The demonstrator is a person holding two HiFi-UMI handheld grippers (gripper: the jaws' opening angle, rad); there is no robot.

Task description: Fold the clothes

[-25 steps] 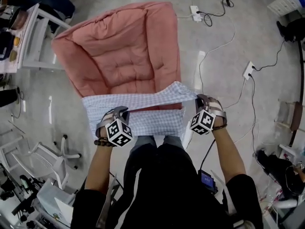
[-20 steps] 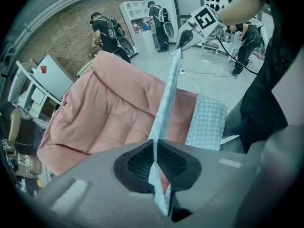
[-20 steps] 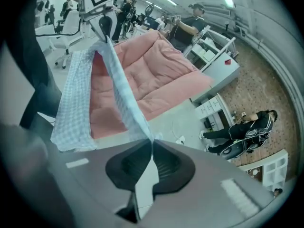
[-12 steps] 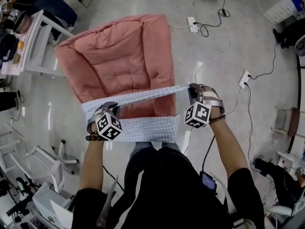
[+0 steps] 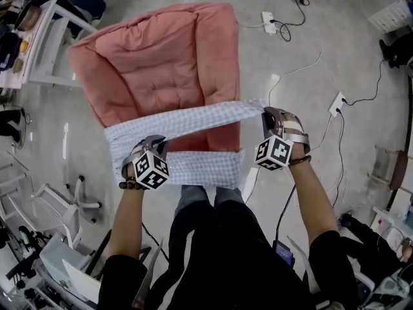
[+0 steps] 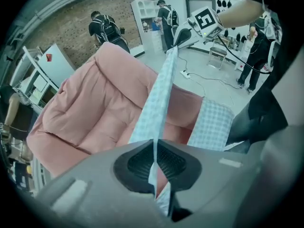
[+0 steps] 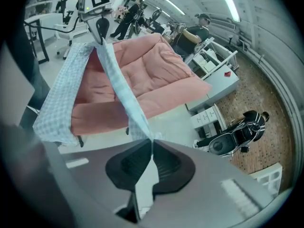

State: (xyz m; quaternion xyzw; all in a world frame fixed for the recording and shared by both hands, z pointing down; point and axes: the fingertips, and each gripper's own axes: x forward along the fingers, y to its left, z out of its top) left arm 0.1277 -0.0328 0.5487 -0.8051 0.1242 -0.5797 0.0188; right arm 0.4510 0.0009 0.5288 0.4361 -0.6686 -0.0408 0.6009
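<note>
Now checked cloth stretched in air over 6 o'clock end of pink cushion. At cloth's 8 o'clock left gripper, at 3 o'clock right gripper; both jaws pinched shut on cloth edge, held wide apart, likely keeping it straight for folding.

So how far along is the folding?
Done: the checked cloth is picked up. In hand: left gripper and right gripper each clamp its top edge, stretching it over the pink cushion. Left: lay it down and fold; no fold clearly visible yet.
</note>
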